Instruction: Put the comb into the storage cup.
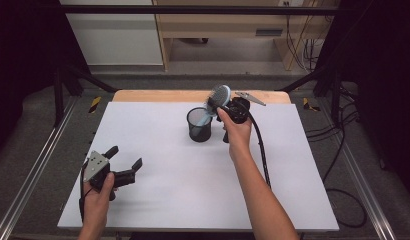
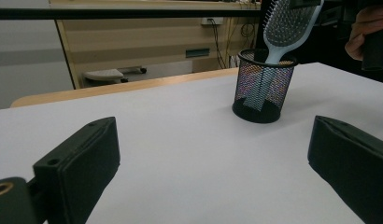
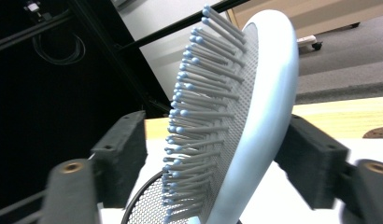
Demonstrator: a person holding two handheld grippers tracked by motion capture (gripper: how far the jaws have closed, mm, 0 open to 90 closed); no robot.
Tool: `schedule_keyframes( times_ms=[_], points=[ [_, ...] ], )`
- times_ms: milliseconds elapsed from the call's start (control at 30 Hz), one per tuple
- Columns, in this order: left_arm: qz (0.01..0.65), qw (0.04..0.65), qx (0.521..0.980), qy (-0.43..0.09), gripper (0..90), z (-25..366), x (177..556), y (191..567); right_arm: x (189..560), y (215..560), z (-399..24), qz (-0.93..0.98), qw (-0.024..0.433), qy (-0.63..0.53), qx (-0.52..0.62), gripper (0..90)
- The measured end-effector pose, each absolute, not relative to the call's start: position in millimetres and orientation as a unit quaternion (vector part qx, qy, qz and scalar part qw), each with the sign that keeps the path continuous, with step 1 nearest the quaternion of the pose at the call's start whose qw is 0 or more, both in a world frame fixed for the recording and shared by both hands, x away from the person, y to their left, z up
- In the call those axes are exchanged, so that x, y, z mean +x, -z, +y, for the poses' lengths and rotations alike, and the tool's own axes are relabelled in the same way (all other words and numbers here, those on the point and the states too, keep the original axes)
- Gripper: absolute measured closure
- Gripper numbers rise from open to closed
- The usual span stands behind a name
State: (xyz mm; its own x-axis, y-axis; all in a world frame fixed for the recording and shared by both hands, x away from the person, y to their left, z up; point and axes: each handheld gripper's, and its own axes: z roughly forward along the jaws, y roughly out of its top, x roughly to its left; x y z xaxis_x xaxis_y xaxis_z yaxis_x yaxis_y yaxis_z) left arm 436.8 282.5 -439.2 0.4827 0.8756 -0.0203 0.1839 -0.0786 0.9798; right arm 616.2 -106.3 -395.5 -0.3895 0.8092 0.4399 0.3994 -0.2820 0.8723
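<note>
Your right gripper is bracketing the hairbrush in the mesh cup — jaws parted, left pad clear; left gripper is gaping wide.

Black grippers (grey plate on top), bare forearms.

Hairbrush stands in mesh cup behind table centre.

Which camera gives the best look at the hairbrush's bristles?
The right gripper view: the hairbrush stands close between the right gripper's open jaws, each bristle distinct. The left gripper view shows the brush farther off, handle down in the mesh cup. The high view shows it small, leaning out of the cup.
</note>
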Motion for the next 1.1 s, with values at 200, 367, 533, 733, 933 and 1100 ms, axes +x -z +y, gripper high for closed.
schedule_keyframes(
  times_ms=[200, 367, 533, 733, 933, 1100],
  points=[
    [0.400, 0.549, 0.663, -0.315, 2.4, 283, 437, 439, 615, 394, -106, 0.586, 0.175, -0.589, 0.529, 6.2],
    [0.399, 0.549, 0.663, -0.315, 2.4, 282, 437, 439, 611, 389, -108, 0.588, 0.181, -0.585, 0.529, 4.1],
    [0.398, 0.548, 0.665, -0.315, 2.4, 282, 437, 439, 604, 381, -111, 0.595, 0.198, -0.580, 0.519, 3.6],
    [0.397, 0.547, 0.665, -0.316, 2.4, 282, 437, 439, 598, 372, -117, 0.599, 0.204, -0.580, 0.513, 3.6],
    [0.398, 0.547, 0.665, -0.317, 2.4, 282, 437, 439, 593, 364, -125, 0.601, 0.211, -0.577, 0.511, 3.8],
    [0.398, 0.547, 0.665, -0.317, 2.4, 282, 437, 439, 591, 360, -130, 0.601, 0.215, -0.576, 0.510, 3.8]
  ],
)
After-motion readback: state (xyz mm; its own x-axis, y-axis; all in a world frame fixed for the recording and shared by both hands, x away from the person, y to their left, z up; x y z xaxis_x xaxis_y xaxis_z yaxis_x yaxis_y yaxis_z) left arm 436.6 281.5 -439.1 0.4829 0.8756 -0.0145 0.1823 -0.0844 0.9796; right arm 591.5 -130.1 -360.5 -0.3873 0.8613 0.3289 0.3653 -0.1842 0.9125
